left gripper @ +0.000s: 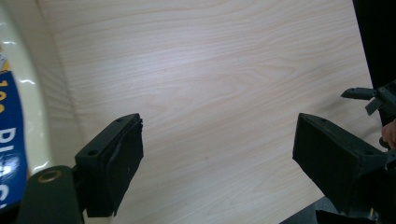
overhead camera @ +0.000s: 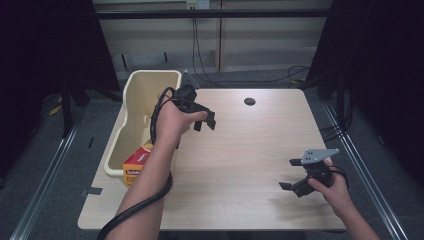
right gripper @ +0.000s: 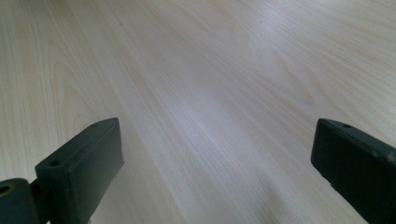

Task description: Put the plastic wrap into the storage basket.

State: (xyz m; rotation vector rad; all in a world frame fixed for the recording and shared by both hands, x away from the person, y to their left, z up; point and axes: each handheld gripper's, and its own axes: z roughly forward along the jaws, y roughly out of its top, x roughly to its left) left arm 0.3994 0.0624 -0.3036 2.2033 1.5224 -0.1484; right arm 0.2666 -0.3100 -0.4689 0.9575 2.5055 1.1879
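Left gripper (overhead camera: 205,121) hangs over the bench (overhead camera: 250,145) with its jaws apart and nothing between them. The cream tub (overhead camera: 131,107) sits just beside it, with a red and yellow box (overhead camera: 137,165) inside at the near end. Right gripper (overhead camera: 293,174), well apart from the tub, is spread wide and empty too.

The left forearm reaches far forward, its hand (overhead camera: 172,120) wrapped around the left gripper (overhead camera: 205,121), whose jaws stand apart with nothing between them. The right hand (overhead camera: 336,189) sits low near the body, holding the right gripper (overhead camera: 291,174) seemingly level, jaws spread wide and empty.
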